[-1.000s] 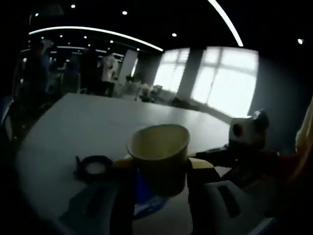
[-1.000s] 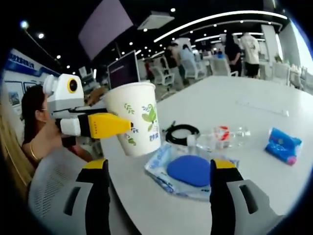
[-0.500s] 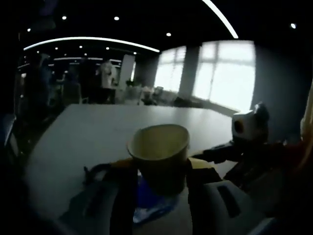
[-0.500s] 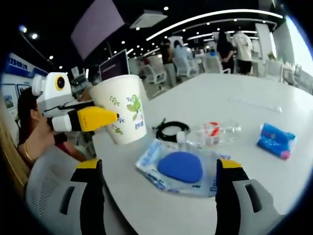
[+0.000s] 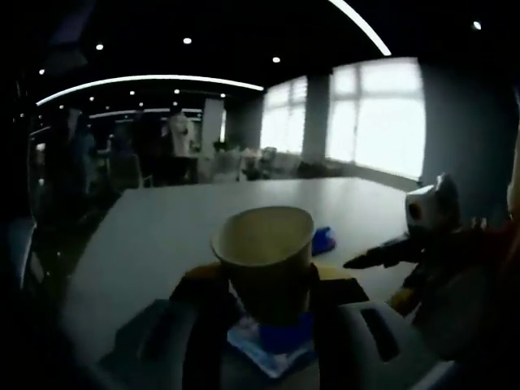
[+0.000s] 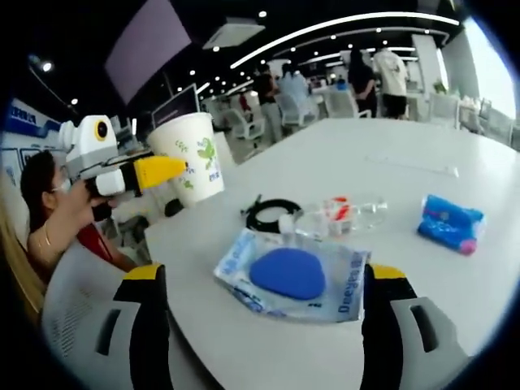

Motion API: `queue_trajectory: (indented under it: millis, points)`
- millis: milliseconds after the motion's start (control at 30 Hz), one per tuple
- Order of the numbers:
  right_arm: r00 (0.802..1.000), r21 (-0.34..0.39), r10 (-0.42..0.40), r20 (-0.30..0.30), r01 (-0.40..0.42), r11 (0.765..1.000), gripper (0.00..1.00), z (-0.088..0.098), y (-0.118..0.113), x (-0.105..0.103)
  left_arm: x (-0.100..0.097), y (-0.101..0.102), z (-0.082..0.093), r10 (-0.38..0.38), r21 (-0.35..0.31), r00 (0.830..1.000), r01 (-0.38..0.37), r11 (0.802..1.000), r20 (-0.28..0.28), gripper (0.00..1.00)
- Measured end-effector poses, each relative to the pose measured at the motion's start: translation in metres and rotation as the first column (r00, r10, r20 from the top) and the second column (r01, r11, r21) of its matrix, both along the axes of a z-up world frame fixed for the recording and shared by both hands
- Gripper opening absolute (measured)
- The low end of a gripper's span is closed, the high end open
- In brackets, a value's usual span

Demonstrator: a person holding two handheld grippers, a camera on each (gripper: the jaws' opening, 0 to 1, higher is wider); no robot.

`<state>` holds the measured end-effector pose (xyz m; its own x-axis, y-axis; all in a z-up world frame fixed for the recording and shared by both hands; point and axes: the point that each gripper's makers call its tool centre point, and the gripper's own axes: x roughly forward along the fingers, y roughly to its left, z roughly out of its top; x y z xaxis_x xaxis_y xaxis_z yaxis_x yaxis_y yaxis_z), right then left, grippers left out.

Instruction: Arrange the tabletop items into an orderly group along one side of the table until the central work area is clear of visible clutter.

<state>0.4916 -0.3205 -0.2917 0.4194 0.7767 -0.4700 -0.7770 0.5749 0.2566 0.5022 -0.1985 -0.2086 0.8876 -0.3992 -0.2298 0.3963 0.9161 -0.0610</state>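
Left gripper point(image 5: 268, 288): we see it clamped on the paper cup, jaws pressed against its sides, low centre of the left gripper view; it also shows at the left of the right gripper view point(image 6: 158, 171).
Paper cup point(image 6: 191, 156): white with a green leaf print, held clear above the table near its edge, upper left of the right gripper view; open mouth faces us in the left gripper view point(image 5: 264, 260).
Right gripper point(image 6: 260, 325): jaws spread wide and empty, rising from the bottom of its own view on either side of the blue pouch.
Blue pouch point(image 6: 296, 275): clear packet with a blue pad inside, flat on the table, lower centre.
Black cable point(image 6: 268, 215): coiled, just beyond the pouch.
Plastic bottle point(image 6: 337, 218): clear, lying on its side, just beside the cable.
Blue packet point(image 6: 447, 223): right of frame, well apart from the pouch.
Table point(image 6: 341, 171): white, long; far end bare.
Progress: we judge the task early. One item, the cup, is lifted and not yet set down; pouch, cable, bottle and packet lie scattered across the near work area, none lined up along a side.
Remaining: we judge that the cup needs placing at one edge, then the other four need gathering beside it.
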Motion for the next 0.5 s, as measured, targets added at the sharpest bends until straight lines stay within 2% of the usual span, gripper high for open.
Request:
queue_trajectory:
  millis: [133,267,300,367,400,433,500]
  points:
    - [0.999,0.001,-0.009,-0.039,0.009,1.000,0.99,-0.008,0.001,-0.001,0.008,0.013,-0.002,0.008,0.017,1.000,-0.008,1.000,-0.004,0.37]
    - [1.000,-0.032,-0.003,-0.021,0.003,0.999,0.99,-0.011,-0.001,-0.001,0.020,0.022,0.000,0.005,0.060,1.000,-0.006,0.998,0.016,0.38]
    - [1.000,-0.032,-0.005,-0.020,0.004,0.999,0.99,-0.011,-0.001,-0.001,0.028,0.032,0.000,0.029,0.077,1.000,-0.029,0.997,0.011,0.38]
    - [1.000,-0.030,-0.009,-0.028,0.008,1.000,0.99,-0.013,-0.001,0.000,0.036,0.040,0.003,0.042,0.055,0.999,-0.043,0.998,0.010,0.38]
    - [0.999,-0.028,-0.012,-0.033,0.011,1.000,0.99,-0.014,-0.002,0.000,0.043,0.044,0.006,0.055,0.015,0.998,-0.055,0.998,0.011,0.38]
    - [0.999,-0.026,-0.017,-0.043,0.016,1.000,0.99,-0.015,-0.003,0.001,0.047,0.047,0.008,0.062,0.002,0.998,-0.062,0.998,0.015,0.38]
    - [0.999,-0.025,-0.024,-0.049,0.022,0.999,0.99,-0.016,-0.004,0.002,0.057,0.052,0.010,0.063,0.011,0.998,-0.063,0.998,0.021,0.38]
